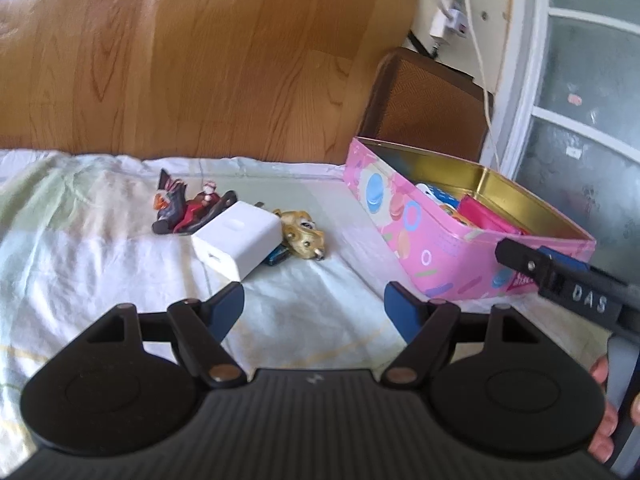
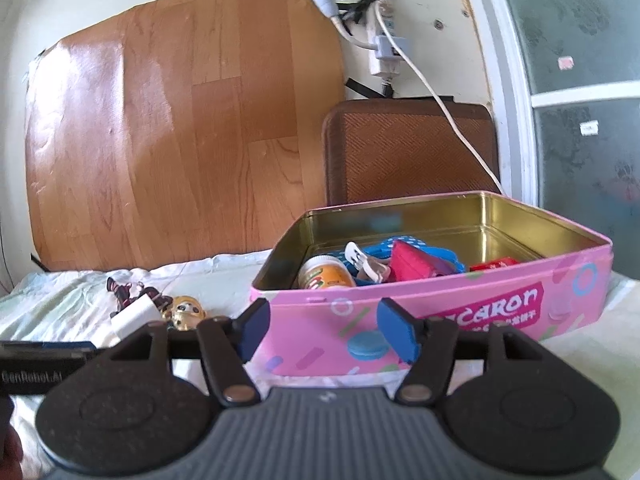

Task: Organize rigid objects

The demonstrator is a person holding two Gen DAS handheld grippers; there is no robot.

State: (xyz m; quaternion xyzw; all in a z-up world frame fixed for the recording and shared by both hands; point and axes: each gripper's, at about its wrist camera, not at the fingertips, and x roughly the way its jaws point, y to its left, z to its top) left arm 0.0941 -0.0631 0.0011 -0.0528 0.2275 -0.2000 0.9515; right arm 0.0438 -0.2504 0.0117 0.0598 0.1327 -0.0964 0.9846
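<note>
While the pink macaron tin [image 2: 472, 304] sits open on the bedsheet [image 1: 100, 240] with a small jar [image 2: 326, 274] and what look like toys inside, a white charger [image 1: 236, 242] and figurines [image 1: 184, 206] lie left of it. Left gripper [image 1: 314, 312] is wide and empty; right gripper [image 2: 320, 330] empty too, jaws opening.
</note>
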